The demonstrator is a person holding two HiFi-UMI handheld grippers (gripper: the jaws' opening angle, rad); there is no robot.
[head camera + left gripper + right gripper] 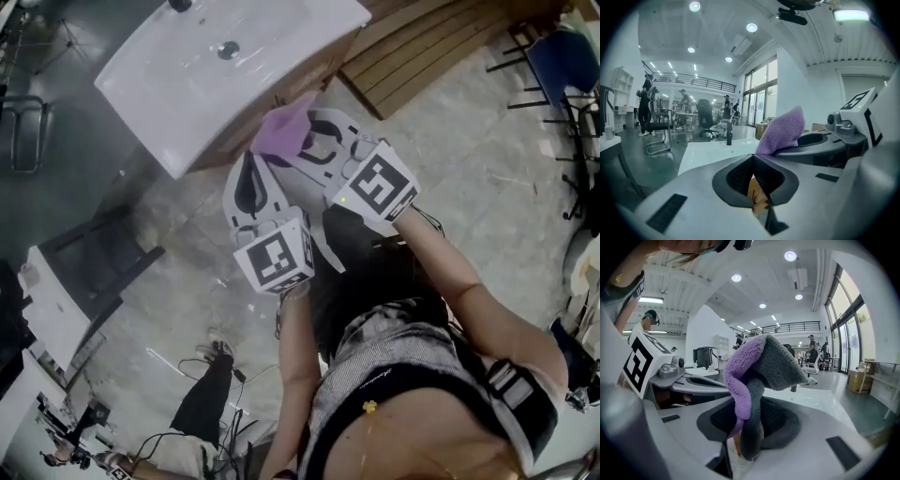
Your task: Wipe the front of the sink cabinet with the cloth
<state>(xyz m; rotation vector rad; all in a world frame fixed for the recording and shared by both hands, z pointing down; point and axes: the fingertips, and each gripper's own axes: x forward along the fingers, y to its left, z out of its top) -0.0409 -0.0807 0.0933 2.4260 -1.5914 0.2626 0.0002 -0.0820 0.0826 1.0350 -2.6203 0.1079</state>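
1. The left gripper (753, 161) has its jaws pressed together with nothing between them. It hangs just beside the right gripper (745, 427).
2. The right gripper is clamped on the purple-and-grey cloth (764, 362), which stands up out of its jaws.
3. In the head view the cloth (281, 131) sits against the upper edge of the wooden sink cabinet (267, 112). Whether it touches the wood cannot be told.
4. The white sink (178, 75) tops the cabinet.
5. Grey floor (459, 187) lies below.
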